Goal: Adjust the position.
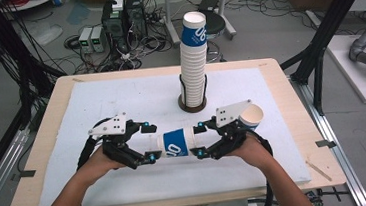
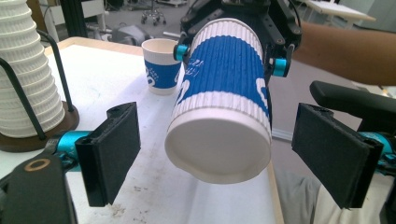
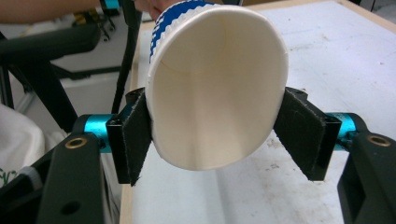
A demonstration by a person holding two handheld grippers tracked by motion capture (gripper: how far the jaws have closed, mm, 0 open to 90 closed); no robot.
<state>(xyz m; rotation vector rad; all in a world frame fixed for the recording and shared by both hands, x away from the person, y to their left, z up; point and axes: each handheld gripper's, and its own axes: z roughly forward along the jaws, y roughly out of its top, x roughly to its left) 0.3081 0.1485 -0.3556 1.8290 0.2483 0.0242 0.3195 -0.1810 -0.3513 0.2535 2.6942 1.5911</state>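
Your left gripper (image 1: 149, 142) stands released in front of the cup stack (image 1: 192, 57), its pads (image 2: 110, 151) either side of the base of the blue-and-white cup (image 1: 175, 143) without touching it. That cup lies level above the white mat (image 1: 120, 98), just in front of the stack. Your right gripper (image 1: 200, 140) clamps its mouth end, squeezing the rim oval. A second cup (image 1: 251, 115) stands upright, right of the stack.
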